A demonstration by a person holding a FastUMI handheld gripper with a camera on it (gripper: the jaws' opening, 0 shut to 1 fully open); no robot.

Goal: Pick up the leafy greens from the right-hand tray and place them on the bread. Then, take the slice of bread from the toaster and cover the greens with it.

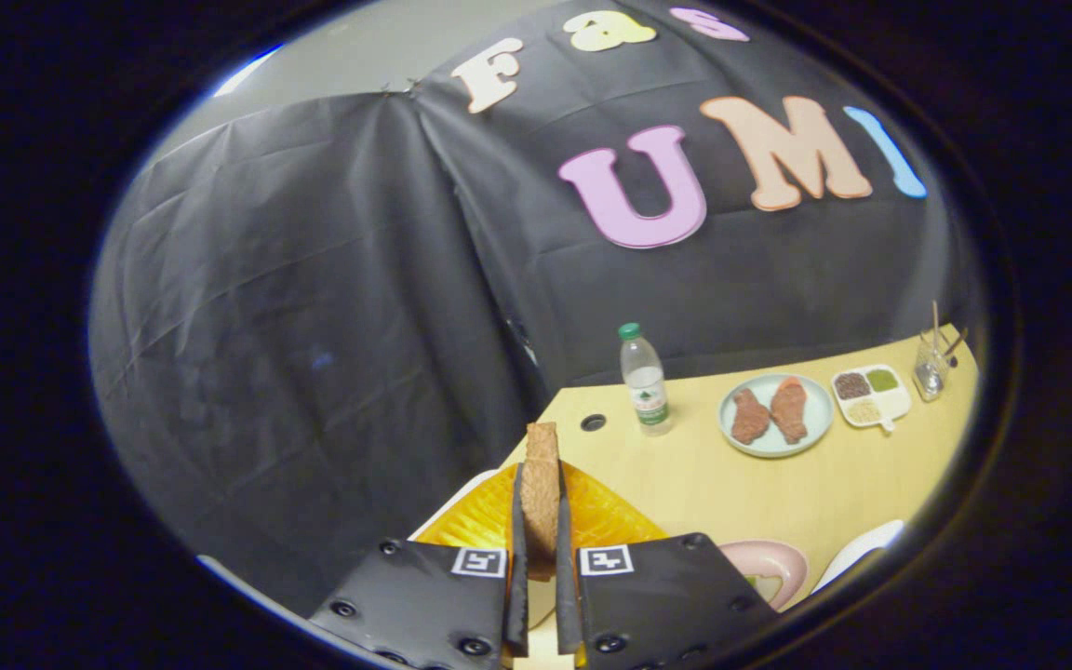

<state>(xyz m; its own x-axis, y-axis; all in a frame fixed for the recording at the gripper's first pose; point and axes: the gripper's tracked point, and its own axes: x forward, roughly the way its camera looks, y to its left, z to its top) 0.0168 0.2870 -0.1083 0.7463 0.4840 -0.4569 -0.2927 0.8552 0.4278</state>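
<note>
My gripper (541,521) is shut on a slice of bread (542,479), which stands edge-on and upright between the two fingers, lifted above the table. Just below and behind the slice lies something orange and ribbed (606,516); I cannot tell what it is. A pink plate (778,563) peeks out beside the right finger, with a bit of green on it. The edge of a white dish (866,549) shows further right.
On the wooden table (703,484) beyond the fingers stand a water bottle (645,380), a pale plate with two pieces of meat (773,414), a small divided dish of seasonings (869,394) and a glass with sticks (931,368). Black cloth walls the booth.
</note>
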